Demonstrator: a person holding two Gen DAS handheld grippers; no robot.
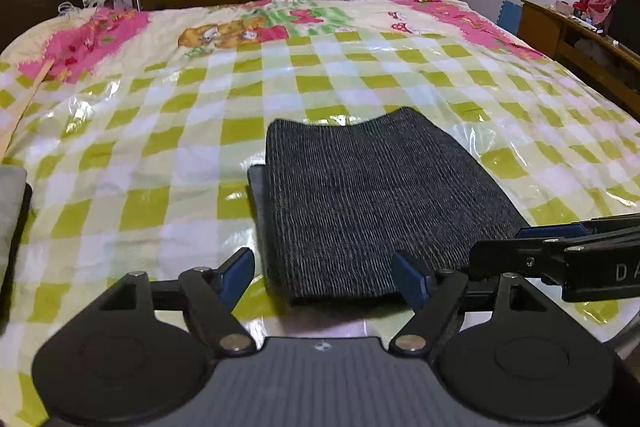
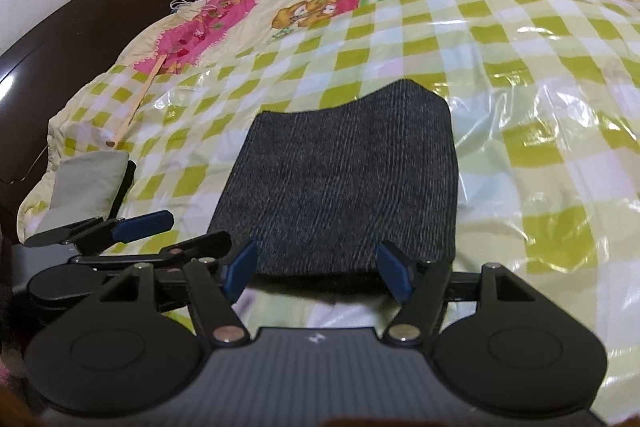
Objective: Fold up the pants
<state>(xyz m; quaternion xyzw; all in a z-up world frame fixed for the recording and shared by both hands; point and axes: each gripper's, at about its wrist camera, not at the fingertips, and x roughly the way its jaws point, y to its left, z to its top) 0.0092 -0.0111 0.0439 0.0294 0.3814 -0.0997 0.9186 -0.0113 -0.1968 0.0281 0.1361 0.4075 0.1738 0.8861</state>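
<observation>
The dark grey striped pants (image 1: 368, 203) lie folded into a compact rectangle on the checked bedcover; they also show in the right wrist view (image 2: 344, 183). My left gripper (image 1: 326, 277) is open and empty, its blue pads either side of the bundle's near edge, just above it. My right gripper (image 2: 320, 269) is open and empty at the same near edge. The right gripper shows in the left wrist view (image 1: 560, 243) at the bundle's right corner. The left gripper shows in the right wrist view (image 2: 132, 227) to the left of the bundle.
The bed (image 1: 160, 131) has a green-and-white checked cover under clear plastic. A grey folded cloth (image 2: 88, 179) lies at the left edge by the dark headboard (image 2: 80, 27). A thin wooden stick (image 2: 140, 103) lies beyond it. A wooden shelf unit (image 1: 580, 43) stands to the right, wardrobes behind.
</observation>
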